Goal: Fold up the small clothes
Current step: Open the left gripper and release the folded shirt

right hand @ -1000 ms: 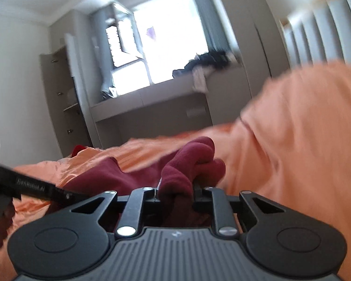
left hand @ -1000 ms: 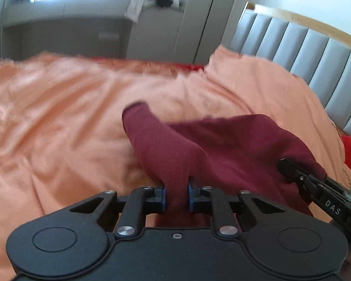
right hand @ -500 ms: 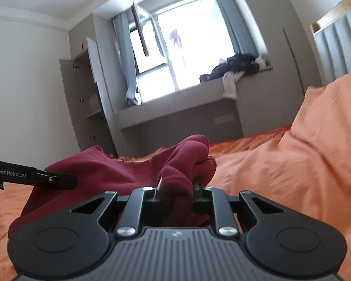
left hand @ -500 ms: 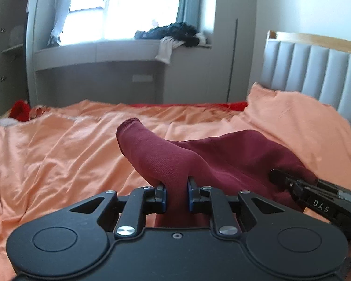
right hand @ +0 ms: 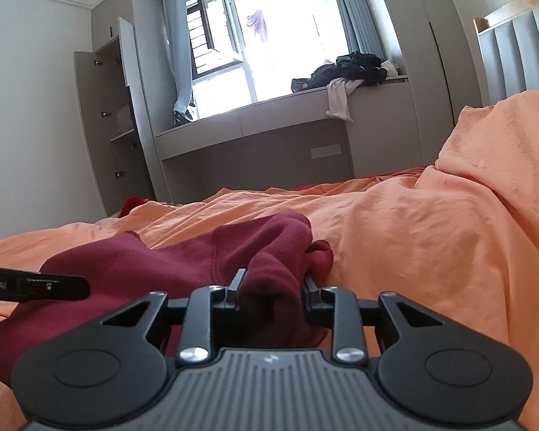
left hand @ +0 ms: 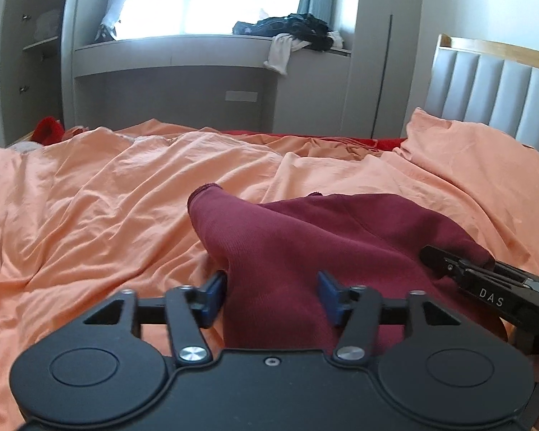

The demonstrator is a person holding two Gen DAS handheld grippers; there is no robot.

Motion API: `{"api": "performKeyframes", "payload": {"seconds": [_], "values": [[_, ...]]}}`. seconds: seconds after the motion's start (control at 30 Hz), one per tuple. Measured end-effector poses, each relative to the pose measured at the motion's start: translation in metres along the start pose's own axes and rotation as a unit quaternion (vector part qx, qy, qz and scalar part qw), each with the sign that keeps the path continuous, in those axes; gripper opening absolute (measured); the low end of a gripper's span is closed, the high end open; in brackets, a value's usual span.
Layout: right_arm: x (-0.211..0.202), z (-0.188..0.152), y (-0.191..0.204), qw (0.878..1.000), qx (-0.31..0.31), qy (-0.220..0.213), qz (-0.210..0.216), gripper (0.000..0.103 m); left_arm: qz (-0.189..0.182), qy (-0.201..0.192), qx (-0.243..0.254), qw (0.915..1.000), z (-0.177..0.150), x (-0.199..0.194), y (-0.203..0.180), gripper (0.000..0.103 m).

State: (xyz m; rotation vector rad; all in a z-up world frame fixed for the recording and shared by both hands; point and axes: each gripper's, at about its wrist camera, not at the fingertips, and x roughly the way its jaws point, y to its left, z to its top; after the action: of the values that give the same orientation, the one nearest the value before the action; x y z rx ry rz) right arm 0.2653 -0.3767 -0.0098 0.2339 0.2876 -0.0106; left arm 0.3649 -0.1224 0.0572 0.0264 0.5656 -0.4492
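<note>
- The dark red knit garment (left hand: 327,237) lies bunched on the rumpled orange bedsheet (left hand: 100,215), directly ahead of both grippers, with its long axis running side to side between them.
- The left gripper (left hand: 273,292) has just been opening; its blue pads (left hand: 212,294) stand apart with a fold of the garment between them — the left pad sits against the cloth, the right one is clear of it, so the grasp looks released.
- The right gripper (right hand: 273,287) has also just been opening, less far. A thick wad of the garment's other end fills the gap between its black fingers (right hand: 235,282), which look loosened rather than clenched.
- Each gripper shows at the edge of the other's view, so the two sit at opposite ends of the cloth, neither clearly nearer.
- My reading: the garment is being set down — the coming move depends on both grippers backing straight out without dragging the ends along.
- A pile of dark clothes (right hand: 352,68) sits well apart on the grey window ledge (right hand: 262,115).
</note>
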Motion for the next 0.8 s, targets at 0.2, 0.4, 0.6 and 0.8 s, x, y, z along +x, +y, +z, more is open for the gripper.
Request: {"api": "performKeyframes", "payload": {"seconds": [0.2, 0.4, 0.6, 0.8], "values": [[-0.005, 0.000, -0.003, 1.000, -0.002, -0.010, -0.009, 0.052, 0.009, -0.008, -0.010, 0.9999, -0.004, -0.010, -0.006, 0.083], [-0.010, 0.002, -0.004, 1.000, -0.003, -0.021, -0.012, 0.070, 0.014, -0.024, -0.026, 0.9993, -0.001, -0.022, -0.005, 0.094], [-0.018, 0.004, -0.004, 0.999, -0.010, -0.036, -0.015, 0.082, 0.026, -0.036, -0.038, 0.9983, 0.002, -0.029, -0.006, 0.100], [-0.030, 0.005, -0.004, 0.998, -0.011, -0.063, -0.026, 0.100, 0.058, -0.056, -0.045, 0.9957, 0.000, -0.043, -0.008, 0.102]]}}
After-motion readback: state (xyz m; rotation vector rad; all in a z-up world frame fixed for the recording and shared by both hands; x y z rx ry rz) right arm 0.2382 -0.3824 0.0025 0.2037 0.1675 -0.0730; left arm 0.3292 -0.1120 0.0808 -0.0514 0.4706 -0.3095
